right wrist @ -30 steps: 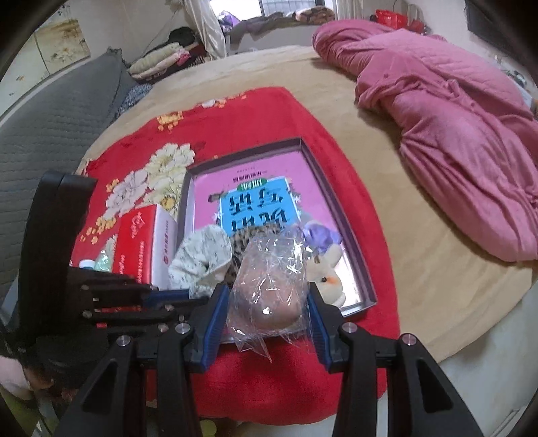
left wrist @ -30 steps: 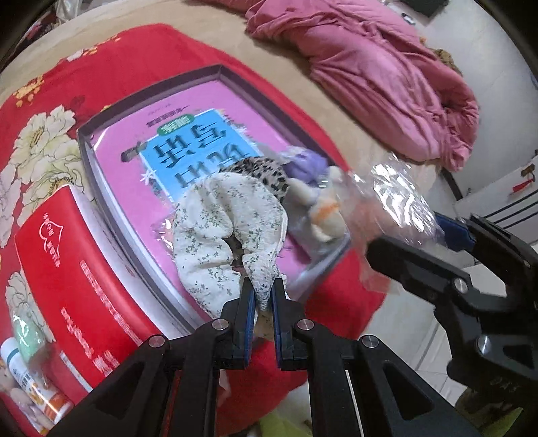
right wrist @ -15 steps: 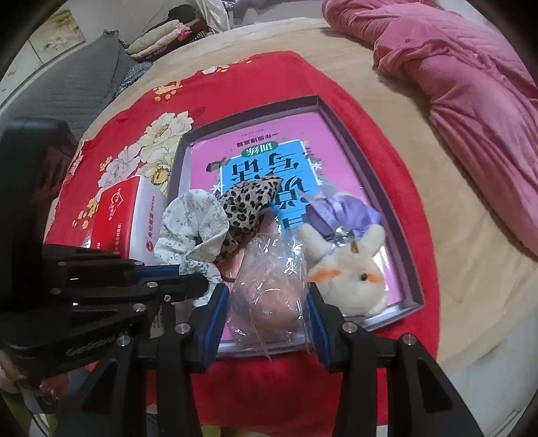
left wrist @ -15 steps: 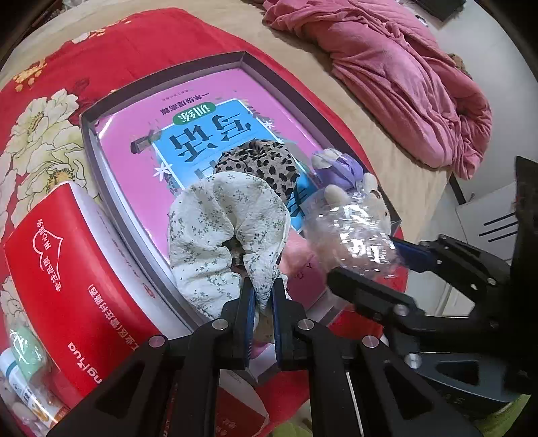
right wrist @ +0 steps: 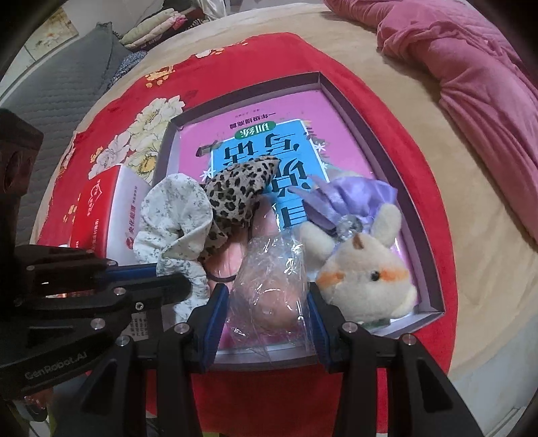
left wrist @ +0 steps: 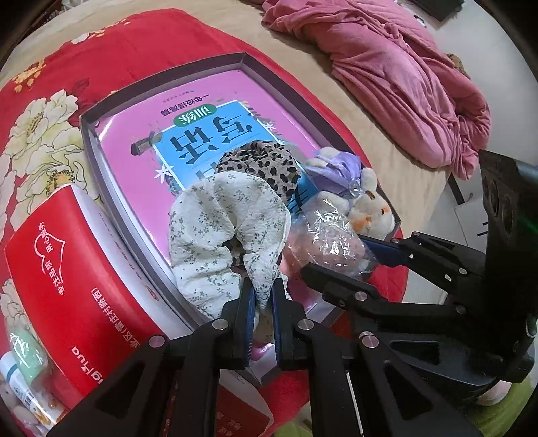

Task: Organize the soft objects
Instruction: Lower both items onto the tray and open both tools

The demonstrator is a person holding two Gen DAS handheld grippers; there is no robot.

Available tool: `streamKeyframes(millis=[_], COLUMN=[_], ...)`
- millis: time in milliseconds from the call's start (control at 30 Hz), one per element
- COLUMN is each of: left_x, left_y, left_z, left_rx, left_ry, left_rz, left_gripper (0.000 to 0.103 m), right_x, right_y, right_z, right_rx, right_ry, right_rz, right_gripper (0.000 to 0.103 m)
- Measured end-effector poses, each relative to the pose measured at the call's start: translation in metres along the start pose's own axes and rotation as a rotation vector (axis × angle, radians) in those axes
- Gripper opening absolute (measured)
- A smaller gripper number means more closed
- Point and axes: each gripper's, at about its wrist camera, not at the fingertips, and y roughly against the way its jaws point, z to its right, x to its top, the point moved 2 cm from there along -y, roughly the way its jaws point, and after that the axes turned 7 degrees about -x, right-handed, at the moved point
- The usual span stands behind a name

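Plastic-wrapped pink toy (right wrist: 269,295) lowered into tray (right wrist: 386,141), right gripper (right wrist: 267,322) clamped

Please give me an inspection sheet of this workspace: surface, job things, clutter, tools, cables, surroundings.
Surface: red floral cloth on a beige bed.
Job's things: shallow box holds a pink book, floral scrunchie, leopard scrunchie, plush bunny and a clear-wrapped pink item.
Clutter: red carton beside the box; small bottles at the left edge.
Tools: left tool shut on the floral scrunchie; right tool shut on the clear-wrapped pink item, low over the box's near end.
Cables: nothing seen.
Surroundings: pink quilt, grey cushion, folded clothes.
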Motion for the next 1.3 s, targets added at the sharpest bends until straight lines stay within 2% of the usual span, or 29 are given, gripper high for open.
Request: streamKeyframes(millis=[200,267,300,400,600,867,933,1000,1167,1200,1233,1300], left_x=[-0.001,-0.001,-0.001,0.000,0.001,0.004,0.004,0.004,0.004,0.004,0.006,0.008], left_y=[0.001,0.001,0.001,0.002,-0.001,-0.015,-0.016,-0.014,-0.006,-0.004,-0.001,0.004], left_z=[0.000,-0.001,-0.001,-0.002,0.002,0.015,0.016,0.016,0.016,0.017,0.017,0.018], left_rx=[0.001,0.000,0.000,-0.003,0.009,-0.001,0.000,-0.001,-0.037,-0.037,-0.031,-0.024], left_ry=[-0.001,0.001,0.004,0.010,0.010,0.012,0.017,0.022,0.036,0.036,0.035,0.033], left_rz=[0.002,0.001,0.002,0.000,-0.006,-0.030,-0.030,-0.027,-0.007,-0.001,0.008,0.025], left_gripper=[0.009,0.009,0.009,0.009,0.009,0.012,0.018,0.019,0.044,0.053,0.058,0.058], right_x=[0.001,0.000,-0.001,-0.002,-0.005,-0.007,-0.006,-0.006,-0.004,-0.004,-0.003,-0.003], right_y=[0.007,0.010,0.013,0.026,0.058,0.077,0.079,0.081,0.083,0.084,0.084,0.087], right_z=[-0.002,-0.003,-0.003,0.000,0.021,0.044,0.045,0.047,0.046,0.046,0.047,0.047], right_rx=[-0.015,-0.025,-0.022,0.019,0.005,-0.019,-0.028,-0.030,-0.047,-0.050,-0.049,-0.050], right_ry=[0.034,0.049,0.054,0.046,-0.011,-0.071,-0.071,-0.066,-0.061,-0.060,-0.061,-0.067], right_rz=[0.015,0.024,0.034,0.063,0.132,0.158,0.160,0.162,0.162,0.165,0.166,0.172], right_gripper=[0.047,0.050,0.055,0.063,0.064,0.064,0.064,0.064,0.064,0.064,0.064,0.064])
